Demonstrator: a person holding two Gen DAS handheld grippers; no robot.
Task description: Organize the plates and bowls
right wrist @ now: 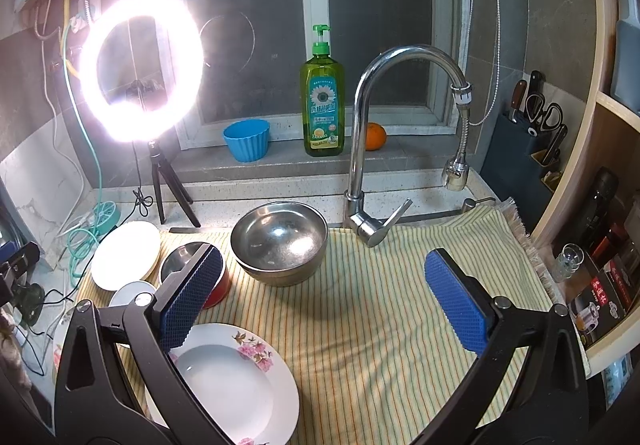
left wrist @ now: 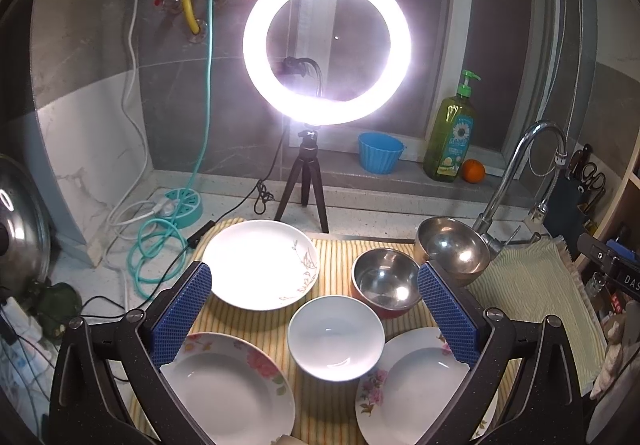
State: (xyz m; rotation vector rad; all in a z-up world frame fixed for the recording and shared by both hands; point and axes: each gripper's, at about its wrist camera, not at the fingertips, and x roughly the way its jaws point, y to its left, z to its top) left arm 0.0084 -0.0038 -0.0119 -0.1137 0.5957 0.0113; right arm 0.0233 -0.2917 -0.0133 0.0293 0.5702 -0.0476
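Left wrist view shows a white bowl (left wrist: 336, 337) on the striped cloth (left wrist: 332, 257) between two flowered plates (left wrist: 228, 389), a plain plate (left wrist: 260, 265) and two steel bowls (left wrist: 384, 283) behind; the left gripper (left wrist: 316, 313) hangs released, empty. Right wrist view alone shows the cloth's bare right half, the tap (right wrist: 372, 133) and knife block (right wrist: 516, 149); the right gripper (right wrist: 324, 297) is released too.

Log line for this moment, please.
left gripper: open, empty | right gripper: open, empty | three plates, three bowls apart on striped cloth | nothing stacked
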